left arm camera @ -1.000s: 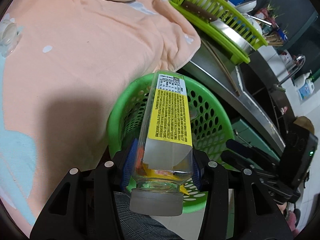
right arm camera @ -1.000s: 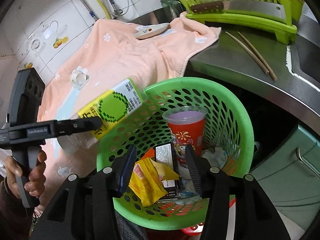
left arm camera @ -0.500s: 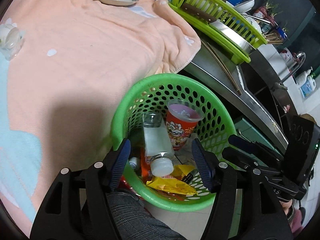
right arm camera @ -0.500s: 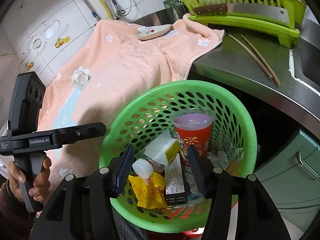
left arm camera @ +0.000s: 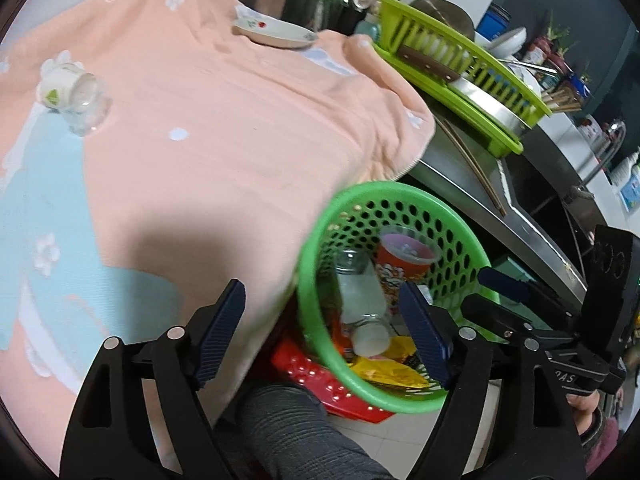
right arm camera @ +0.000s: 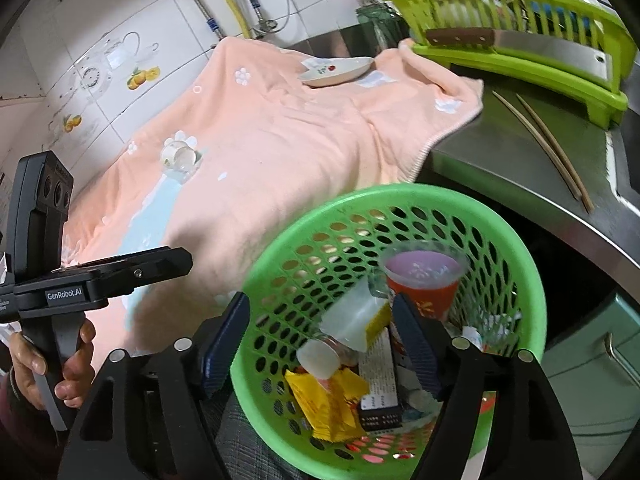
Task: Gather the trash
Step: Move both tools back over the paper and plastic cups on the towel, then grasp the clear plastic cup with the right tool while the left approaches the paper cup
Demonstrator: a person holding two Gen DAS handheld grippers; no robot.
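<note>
Both my hand-held grippers are empty, jaws opening: the left hand-held gripper (left arm camera: pixel 322 336) and right hand-held gripper (right arm camera: pixel 320 338) hang over the green basket (right arm camera: pixel 516 240), where the bottle (right arm camera: pixel 352 320) lies. The small tipped cup (left arm camera: pixel 68 88) rests on the peach towel (left arm camera: pixel 240 120), well apart. I judge the left one should approach low and clamp its sides.

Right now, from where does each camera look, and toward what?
Left wrist: on the left tool, angled down at the peach towel and green basket; right tool and a knee show.
Right wrist: on the right tool, above the basket; left tool and hand show.
Shared: basket, bottle, towel.
</note>
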